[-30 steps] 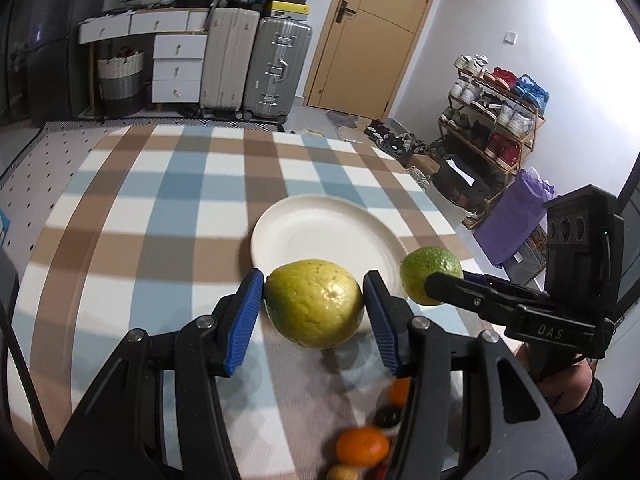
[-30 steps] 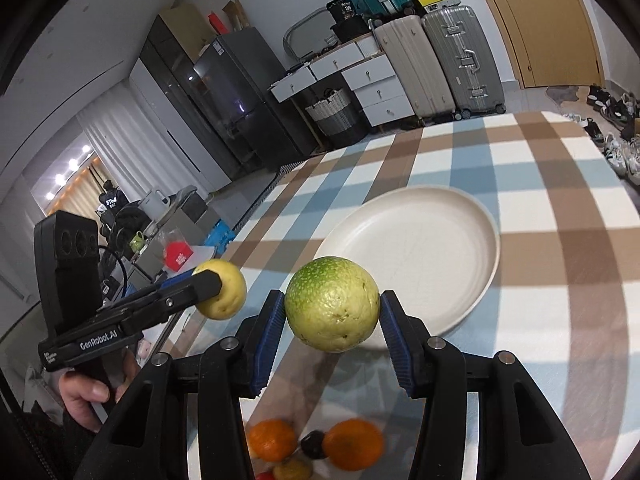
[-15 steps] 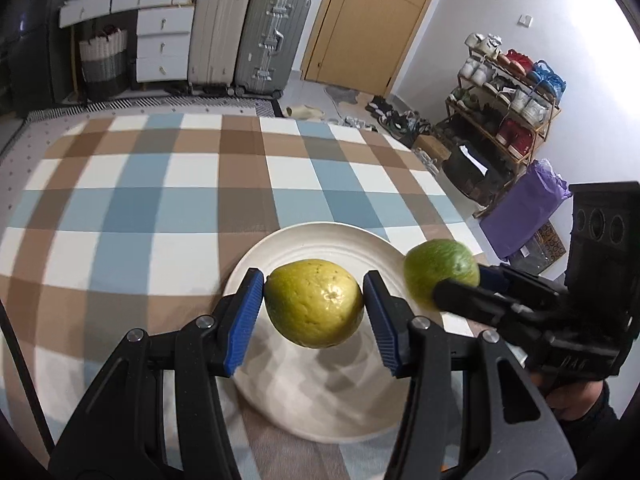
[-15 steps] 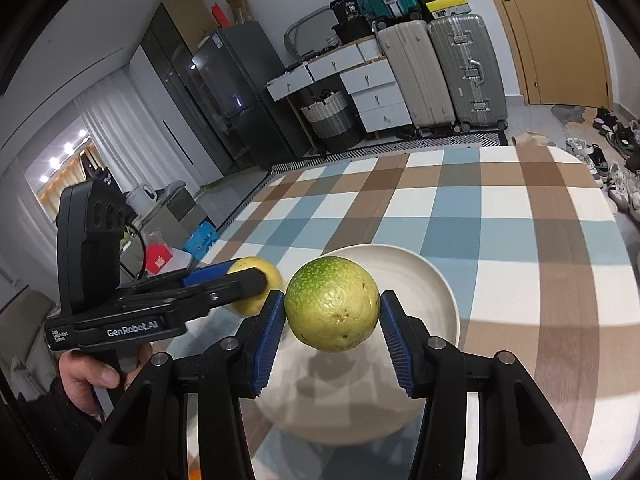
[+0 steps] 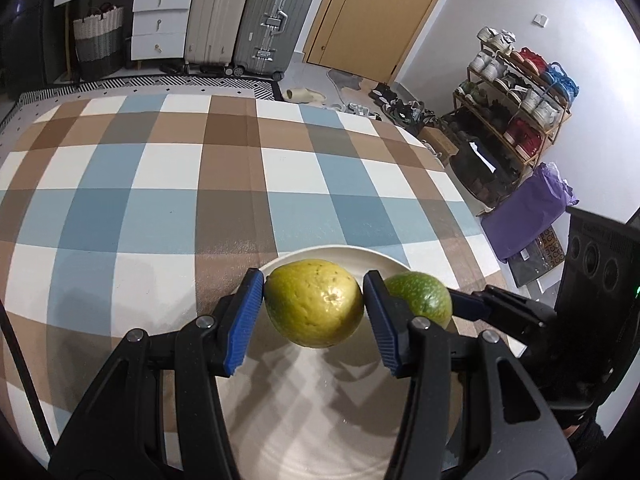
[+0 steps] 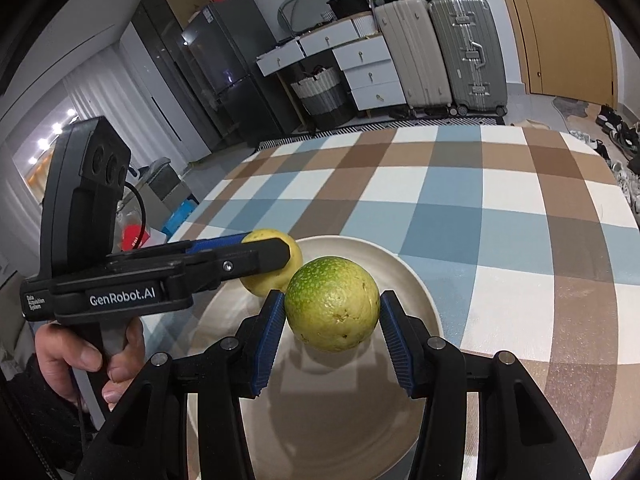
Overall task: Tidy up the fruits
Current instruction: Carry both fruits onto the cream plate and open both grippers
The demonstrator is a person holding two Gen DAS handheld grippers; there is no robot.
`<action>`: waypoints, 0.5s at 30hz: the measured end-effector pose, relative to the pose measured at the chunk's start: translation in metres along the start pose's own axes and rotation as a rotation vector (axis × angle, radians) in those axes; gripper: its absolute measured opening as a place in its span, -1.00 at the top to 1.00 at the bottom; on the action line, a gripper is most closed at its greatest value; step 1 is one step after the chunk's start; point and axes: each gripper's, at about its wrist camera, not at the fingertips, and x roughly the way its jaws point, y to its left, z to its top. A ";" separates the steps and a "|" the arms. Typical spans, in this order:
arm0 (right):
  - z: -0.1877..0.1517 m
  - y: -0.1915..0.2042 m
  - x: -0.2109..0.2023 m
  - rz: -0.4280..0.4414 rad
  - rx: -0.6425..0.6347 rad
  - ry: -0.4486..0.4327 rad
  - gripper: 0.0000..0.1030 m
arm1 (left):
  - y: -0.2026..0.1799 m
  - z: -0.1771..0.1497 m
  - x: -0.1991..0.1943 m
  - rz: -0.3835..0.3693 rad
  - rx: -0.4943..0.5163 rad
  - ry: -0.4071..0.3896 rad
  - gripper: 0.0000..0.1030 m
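My left gripper (image 5: 314, 312) is shut on a yellow-green fruit (image 5: 314, 302) and holds it over the far part of the white plate (image 5: 312, 420). My right gripper (image 6: 332, 320) is shut on a green fruit (image 6: 332, 304) and holds it over the same plate (image 6: 416, 288). The two fruits hang side by side, close together. In the left wrist view the green fruit (image 5: 424, 298) shows just right of my left fingers. In the right wrist view the yellow-green fruit (image 6: 276, 264) shows left of the green one, partly hidden by the left gripper.
The plate sits on a table with a blue, brown and white checked cloth (image 5: 160, 200). Suitcases (image 5: 272, 20), drawers and a basket stand beyond the far table edge. A shoe rack (image 5: 516, 120) stands at the right.
Both grippers have moved forward with their fruits, from the near side of the plate to above it. The small oranges near the table's front have dropped out of view.
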 end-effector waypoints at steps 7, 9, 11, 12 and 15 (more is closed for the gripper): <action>0.001 0.000 0.010 -0.012 -0.007 0.018 0.04 | -0.001 0.005 0.017 0.003 -0.002 0.016 0.05; 0.003 -0.001 0.012 -0.013 -0.002 0.016 0.04 | 0.001 0.006 0.022 0.001 -0.013 0.022 0.05; 0.004 -0.003 0.015 -0.018 0.004 0.019 0.04 | 0.004 0.007 0.023 -0.010 -0.029 0.024 0.05; 0.005 -0.005 0.016 -0.024 0.010 0.022 0.03 | 0.005 0.009 0.022 -0.023 -0.039 0.016 0.05; 0.004 -0.007 0.011 -0.033 0.015 0.000 -0.01 | 0.002 0.012 0.014 -0.025 -0.023 -0.007 0.05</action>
